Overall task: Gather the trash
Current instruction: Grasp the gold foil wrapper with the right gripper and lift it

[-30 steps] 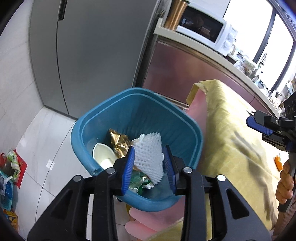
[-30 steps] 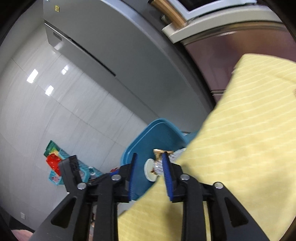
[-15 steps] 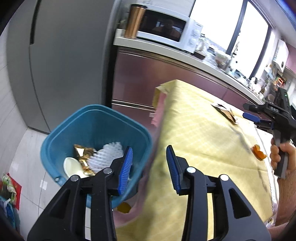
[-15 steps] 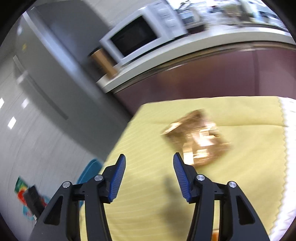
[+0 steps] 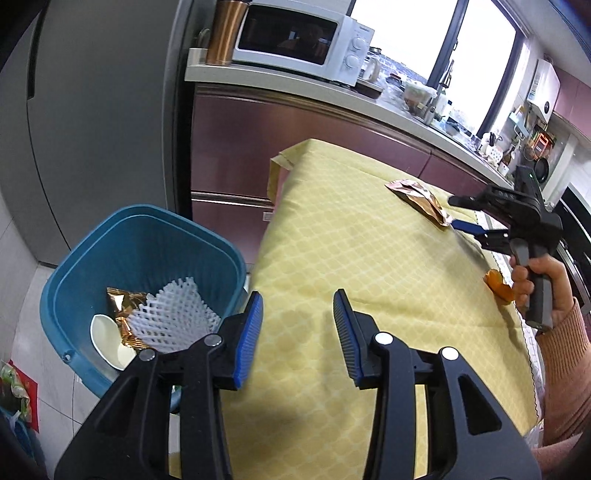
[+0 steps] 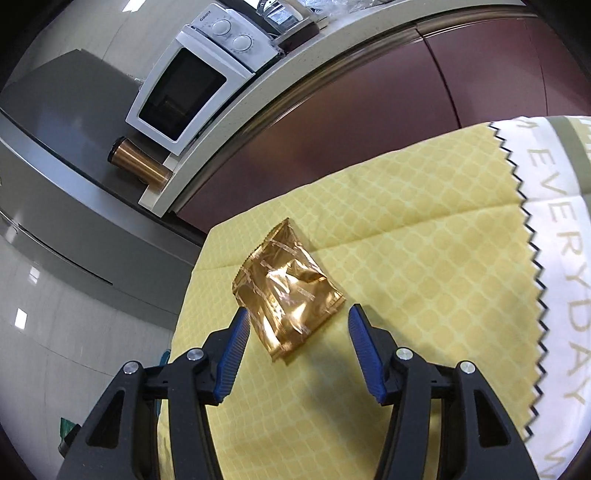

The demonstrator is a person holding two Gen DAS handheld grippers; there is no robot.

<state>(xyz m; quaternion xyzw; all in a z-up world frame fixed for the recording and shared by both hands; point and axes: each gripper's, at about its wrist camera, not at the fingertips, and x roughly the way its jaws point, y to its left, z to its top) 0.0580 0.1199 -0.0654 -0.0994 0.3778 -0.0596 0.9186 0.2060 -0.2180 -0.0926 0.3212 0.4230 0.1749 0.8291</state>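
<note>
A blue trash bin (image 5: 147,251) stands on the floor at the table's left end, holding a white foam net (image 5: 173,317), a gold wrapper and a white dish. My left gripper (image 5: 297,299) is open and empty over the near part of the yellow tablecloth (image 5: 369,258), just right of the bin. A crumpled gold wrapper (image 6: 288,284) (image 5: 419,197) lies flat on the far part of the cloth. My right gripper (image 6: 298,312) (image 5: 452,212) is open with its fingertips on either side of the wrapper's near end, not pressing it. An orange scrap (image 5: 498,286) lies by the right hand.
A dark red cabinet front (image 5: 314,133) runs behind the table under a counter with a white microwave (image 5: 295,37) and a copper tumbler (image 5: 225,33). A grey fridge (image 5: 92,110) stands left. A white lettered cloth (image 6: 554,258) covers the table's right end. Colourful packets (image 5: 14,384) lie on the floor.
The foam net, between my left jaws a second ago, now lies in the bin; the left gripper opened and swung right over the table. My right gripper moved from the bin to the gold wrapper and opened wider.
</note>
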